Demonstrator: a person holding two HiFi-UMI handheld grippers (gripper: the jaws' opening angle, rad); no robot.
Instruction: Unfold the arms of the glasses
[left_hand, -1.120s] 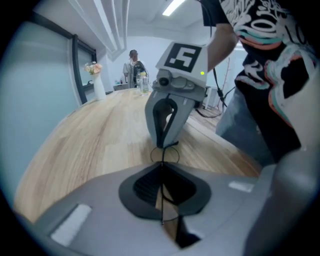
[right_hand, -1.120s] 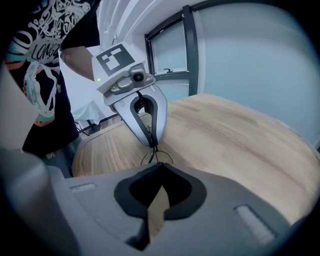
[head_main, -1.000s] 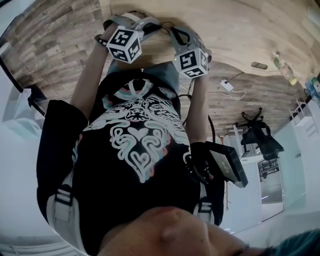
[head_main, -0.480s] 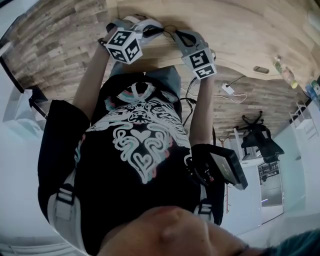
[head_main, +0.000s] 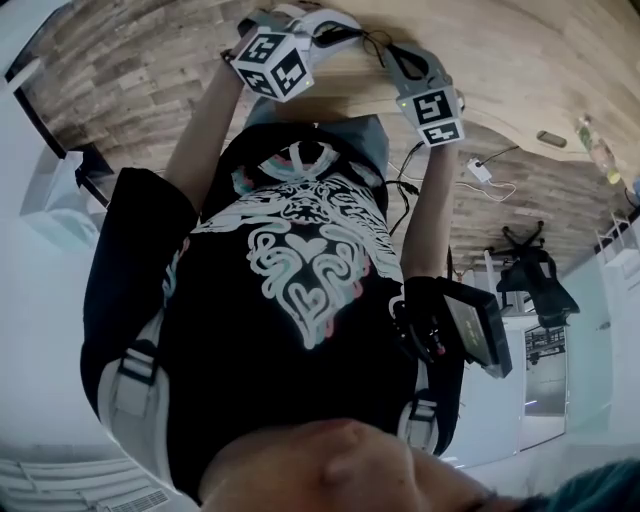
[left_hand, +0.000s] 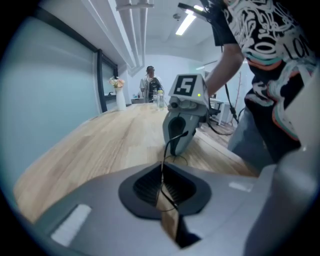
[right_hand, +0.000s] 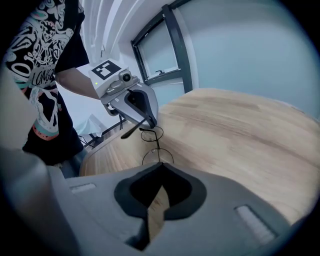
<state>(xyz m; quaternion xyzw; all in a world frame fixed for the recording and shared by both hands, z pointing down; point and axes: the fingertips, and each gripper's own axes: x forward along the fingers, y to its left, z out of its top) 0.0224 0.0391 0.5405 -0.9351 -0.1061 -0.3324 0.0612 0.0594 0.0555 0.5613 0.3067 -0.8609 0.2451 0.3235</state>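
Head view shows the person (head_main: 290, 280) reaching both grippers over the wooden table (head_main: 520, 60). The left gripper (left_hand: 161, 175) is clamped on a thin arm of the glasses (right_hand: 154, 145). The right gripper (right_hand: 159, 167) pinches their lens rim, low over the table.

Left gripper (left_hand: 165, 210): jaws nearly together, pinching glasses (right_hand: 158, 150). Right gripper (right_hand: 159, 200): likewise, facing it. Both arms (head_main: 200, 140) stretched to frame top, head view.
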